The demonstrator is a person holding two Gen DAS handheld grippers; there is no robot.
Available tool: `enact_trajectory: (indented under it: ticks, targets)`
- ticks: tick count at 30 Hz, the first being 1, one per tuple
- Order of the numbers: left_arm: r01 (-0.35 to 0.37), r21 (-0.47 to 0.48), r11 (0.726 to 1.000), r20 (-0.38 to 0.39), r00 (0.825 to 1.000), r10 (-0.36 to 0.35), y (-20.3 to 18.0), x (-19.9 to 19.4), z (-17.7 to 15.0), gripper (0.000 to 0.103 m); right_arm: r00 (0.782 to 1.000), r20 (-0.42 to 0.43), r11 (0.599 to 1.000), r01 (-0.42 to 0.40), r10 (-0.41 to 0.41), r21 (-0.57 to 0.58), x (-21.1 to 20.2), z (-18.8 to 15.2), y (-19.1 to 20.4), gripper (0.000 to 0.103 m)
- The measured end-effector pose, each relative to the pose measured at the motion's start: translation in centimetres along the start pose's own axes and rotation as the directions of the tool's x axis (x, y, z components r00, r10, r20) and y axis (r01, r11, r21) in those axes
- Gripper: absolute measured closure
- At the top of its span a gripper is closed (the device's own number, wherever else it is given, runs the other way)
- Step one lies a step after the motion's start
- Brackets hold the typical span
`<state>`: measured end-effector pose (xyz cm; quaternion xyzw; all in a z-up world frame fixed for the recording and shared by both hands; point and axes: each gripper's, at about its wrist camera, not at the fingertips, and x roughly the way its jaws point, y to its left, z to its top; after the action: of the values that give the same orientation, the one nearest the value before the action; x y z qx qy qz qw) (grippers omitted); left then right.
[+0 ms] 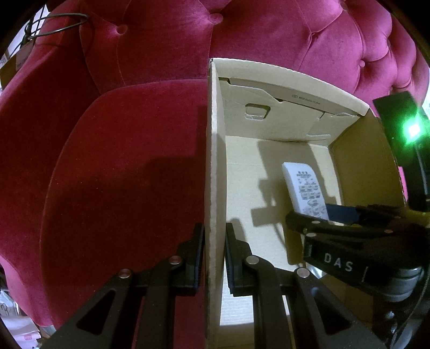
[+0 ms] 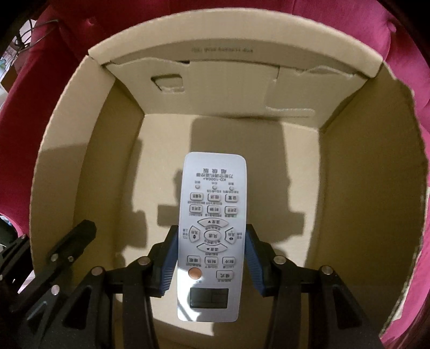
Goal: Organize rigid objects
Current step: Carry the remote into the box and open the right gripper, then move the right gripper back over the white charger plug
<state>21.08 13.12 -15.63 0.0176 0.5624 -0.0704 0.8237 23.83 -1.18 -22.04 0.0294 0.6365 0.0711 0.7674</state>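
Note:
A white remote control (image 2: 212, 228) with grey buttons is held between the blue pads of my right gripper (image 2: 211, 241), which is shut on its sides, inside an open cardboard box (image 2: 349, 214) above the box floor. In the left wrist view the remote (image 1: 305, 188) and the right gripper (image 1: 317, 214) show inside the box. My left gripper (image 1: 214, 236) is shut on the box's left wall (image 1: 214, 161), one finger outside and one inside.
The box sits on a crimson velvet tufted armchair (image 1: 121, 161), whose seat lies left of the box and backrest (image 1: 268, 32) behind it. A wire hanger (image 1: 51, 24) lies at the far upper left. A green light (image 1: 414, 128) glows on the right gripper's body.

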Motion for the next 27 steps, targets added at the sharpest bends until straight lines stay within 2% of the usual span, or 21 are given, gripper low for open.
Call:
enact_trajectory:
  ticks: [6, 16, 19, 27]
  targets:
    - [-0.003, 0.002, 1.000, 0.002, 1.000, 0.003, -0.2, 0.0, 0.0, 0.088, 1.000, 0.000, 1.000, -0.013, 0.013, 0.025, 0.2, 0.2, -1.0, 0.052]
    - [-0.007, 0.003, 1.000, 0.004, 1.000, 0.007, -0.3, -0.1, -0.1, 0.088, 0.998, 0.060, 1.000, -0.003, 0.003, -0.004, -2.1, -0.3, -1.0, 0.052]
    - [-0.009, 0.003, 1.000, 0.003, 1.000, 0.009, -0.3, -0.1, -0.1, 0.088, 0.997, 0.079, 1.000, -0.017, 0.017, -0.012, -3.3, -0.4, -0.2, 0.051]
    - [-0.013, 0.005, 1.000, 0.004, 1.000, 0.013, -0.5, 0.0, -0.2, 0.088, 0.986, 0.168, 0.999, 0.013, -0.005, -0.044, -8.7, -2.1, -0.7, 0.043]
